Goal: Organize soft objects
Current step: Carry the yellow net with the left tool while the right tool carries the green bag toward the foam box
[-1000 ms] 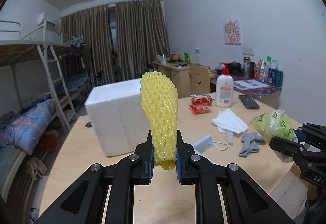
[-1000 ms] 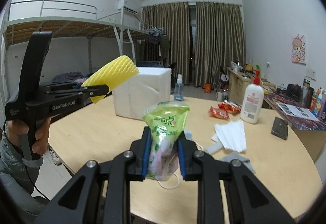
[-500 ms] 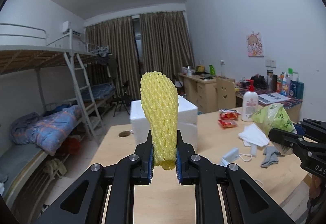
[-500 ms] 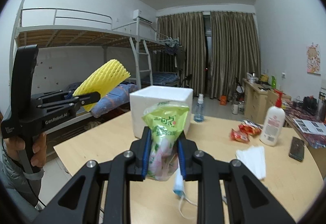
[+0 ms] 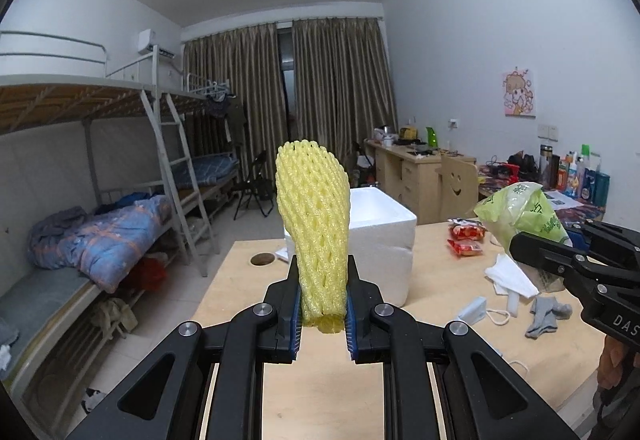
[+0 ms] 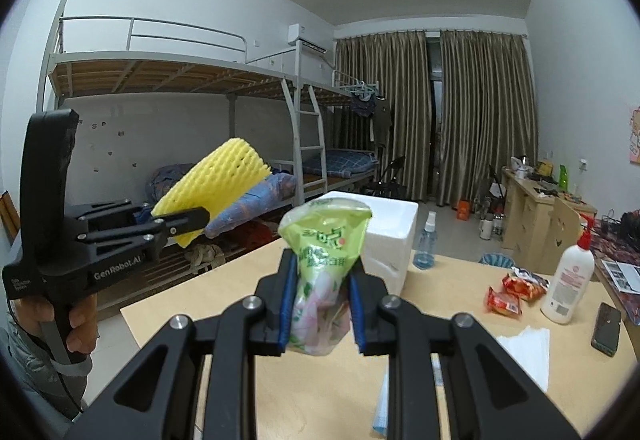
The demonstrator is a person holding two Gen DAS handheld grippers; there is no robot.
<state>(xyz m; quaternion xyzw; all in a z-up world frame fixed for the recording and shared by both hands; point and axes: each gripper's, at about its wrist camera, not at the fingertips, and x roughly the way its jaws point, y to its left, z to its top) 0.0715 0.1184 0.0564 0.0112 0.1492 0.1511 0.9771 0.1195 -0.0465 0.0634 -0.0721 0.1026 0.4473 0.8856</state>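
Soft objects are in both grips at once: the left tongs [image 5: 322, 316] are closed on the lower end of a yellow foam net sleeve [image 5: 312, 224], which stands upright between the blue pads, and the right tongs [image 6: 320, 308] are clamped around a green plastic packet [image 6: 326, 260] that bulges above and below the pinch. Both loads hang in the air above the wooden surface [image 5: 236, 280], touching nothing else. Just beyond the sleeve sits the white foam box [image 5: 380, 236], open at the top — by my reading the likely place for these things, though nothing in view confirms it. If so, the job is in its middle: two pieces lifted, none visibly put away, and a grey sock [image 5: 546, 314], a white face mask [image 5: 508, 276] and a folded white tissue pile [image 6: 524, 344] lie loose on the surface. As for pose, the left hand [image 6: 74, 324] grips its tool's handle low at the edge of the right view, tongs angled up toward the box — the right tool is held level and a little behind it.
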